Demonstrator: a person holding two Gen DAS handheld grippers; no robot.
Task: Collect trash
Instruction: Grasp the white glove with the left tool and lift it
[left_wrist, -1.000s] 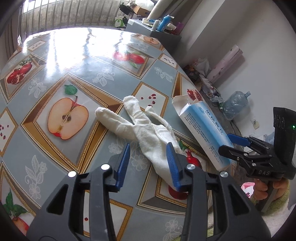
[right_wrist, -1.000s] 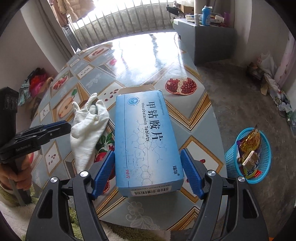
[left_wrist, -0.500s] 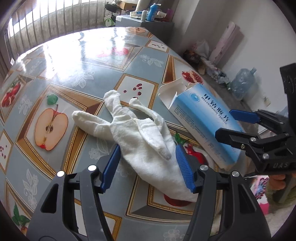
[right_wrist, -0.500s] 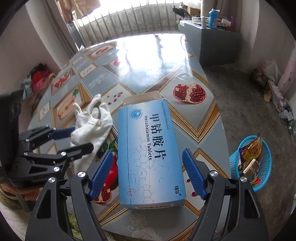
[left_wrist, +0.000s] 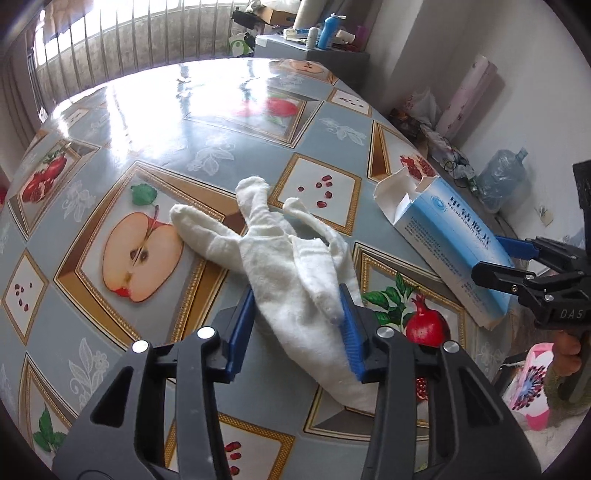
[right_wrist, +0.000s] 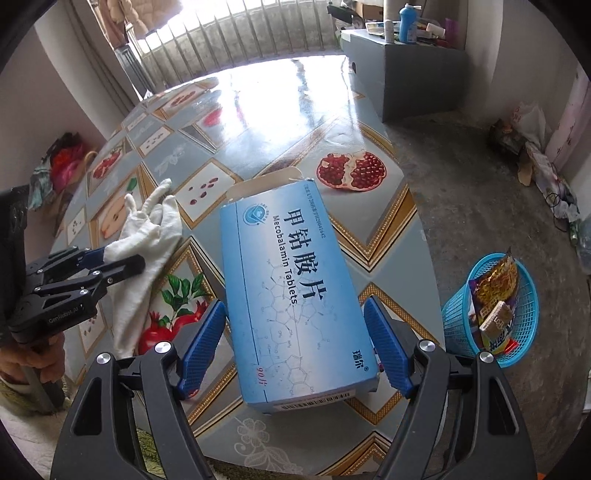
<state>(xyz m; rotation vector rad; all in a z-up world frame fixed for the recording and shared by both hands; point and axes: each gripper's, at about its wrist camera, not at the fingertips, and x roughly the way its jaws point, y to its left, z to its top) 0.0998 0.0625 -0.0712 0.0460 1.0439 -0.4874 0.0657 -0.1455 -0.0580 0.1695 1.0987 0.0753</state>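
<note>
Closing left tool (left_wrist: 297, 325) now pinches one white glove (left_wrist: 295, 273); right tool (right_wrist: 295, 343) straddles one blue box (right_wrist: 291, 291), apart.

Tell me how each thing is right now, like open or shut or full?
white glove, lying limp and flat.
blue tablet box, lying flat, far flap open.
blue basket, upright, holding wrappers.
left gripper, jaws just been closing, pinching the glove.
right gripper, around the box, grip unclear.

table (left_wrist: 155, 110): fruit-print cloth | on it: white glove (left_wrist: 295, 273), blue tablet box (right_wrist: 291, 295)
</note>
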